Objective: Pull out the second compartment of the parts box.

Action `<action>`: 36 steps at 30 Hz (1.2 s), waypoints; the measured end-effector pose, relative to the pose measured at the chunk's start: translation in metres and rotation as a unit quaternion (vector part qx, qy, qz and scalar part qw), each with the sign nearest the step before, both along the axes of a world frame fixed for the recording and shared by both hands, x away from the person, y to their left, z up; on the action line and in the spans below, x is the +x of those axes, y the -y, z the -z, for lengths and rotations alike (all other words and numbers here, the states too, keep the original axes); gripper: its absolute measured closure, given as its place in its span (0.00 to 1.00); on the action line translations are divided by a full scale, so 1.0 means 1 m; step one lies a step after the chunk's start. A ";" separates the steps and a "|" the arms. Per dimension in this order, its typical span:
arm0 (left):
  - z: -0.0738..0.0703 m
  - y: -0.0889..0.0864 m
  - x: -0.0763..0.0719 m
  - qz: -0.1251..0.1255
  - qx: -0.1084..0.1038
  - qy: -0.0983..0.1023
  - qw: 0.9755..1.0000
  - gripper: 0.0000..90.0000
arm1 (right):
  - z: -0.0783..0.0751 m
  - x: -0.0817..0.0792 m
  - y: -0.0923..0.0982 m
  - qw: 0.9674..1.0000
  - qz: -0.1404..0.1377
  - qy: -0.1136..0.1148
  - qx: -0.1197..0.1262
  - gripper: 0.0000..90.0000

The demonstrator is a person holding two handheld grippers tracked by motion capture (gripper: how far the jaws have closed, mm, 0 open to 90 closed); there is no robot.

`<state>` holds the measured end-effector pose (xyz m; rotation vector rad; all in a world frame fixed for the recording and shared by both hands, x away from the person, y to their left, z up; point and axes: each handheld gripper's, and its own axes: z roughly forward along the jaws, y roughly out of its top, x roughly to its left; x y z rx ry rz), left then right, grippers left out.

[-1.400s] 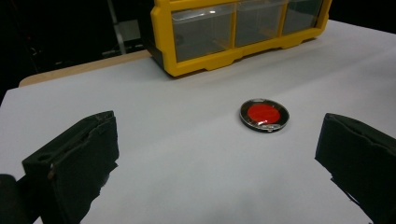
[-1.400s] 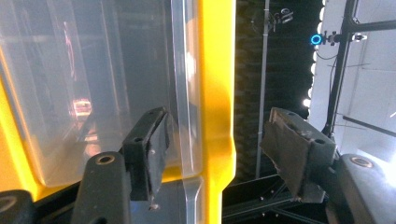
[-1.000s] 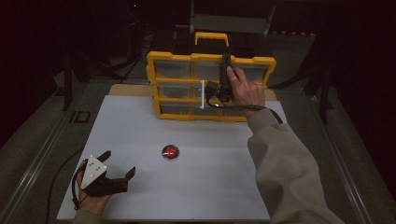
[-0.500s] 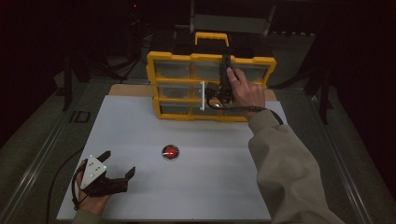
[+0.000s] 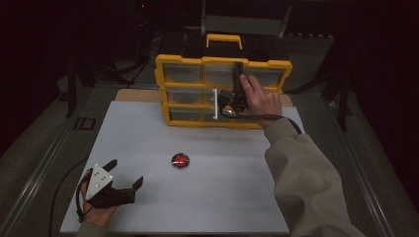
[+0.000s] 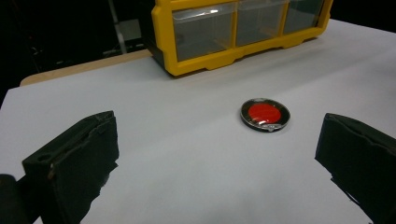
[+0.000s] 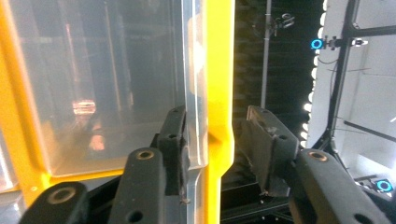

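Note:
A yellow organiser point(image 5: 222, 62) with clear drawers stands at the back of the white board. My right gripper point(image 5: 225, 101) is up against its middle row. In the right gripper view the jaws point(image 7: 217, 119) straddle a clear drawer's edge point(image 7: 194, 93) and the yellow frame post point(image 7: 219, 70). They have just been closing; one pad touches the clear edge and the other stands a little off the yellow post. A small round red disc point(image 5: 180, 160) point(image 6: 265, 114) lies mid-board. My left gripper point(image 5: 126, 173) point(image 6: 218, 128) rests open at the near left, with nothing between its jaws.
The white board point(image 5: 222, 187) lies on a wooden tabletop point(image 5: 138, 95). A cable point(image 5: 257, 117) runs from the right gripper along the sleeve. Dark metal rails and stands border the table on both sides.

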<state>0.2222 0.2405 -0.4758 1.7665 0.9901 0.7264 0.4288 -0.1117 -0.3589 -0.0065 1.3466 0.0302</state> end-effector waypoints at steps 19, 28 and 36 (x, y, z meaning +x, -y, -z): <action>0.000 0.000 0.000 0.000 0.001 -0.001 1.000 0.00 | -0.001 -0.006 0.002 0.999 -0.004 -0.038 -0.003 0.88; 0.000 0.001 0.000 -0.001 0.002 -0.001 1.000 0.00 | 0.001 -0.009 0.003 0.999 -0.003 -0.037 -0.012 0.89; 0.000 0.000 0.000 -0.001 0.001 -0.001 1.000 0.00 | 0.000 -0.012 0.002 0.999 -0.001 -0.039 -0.015 0.89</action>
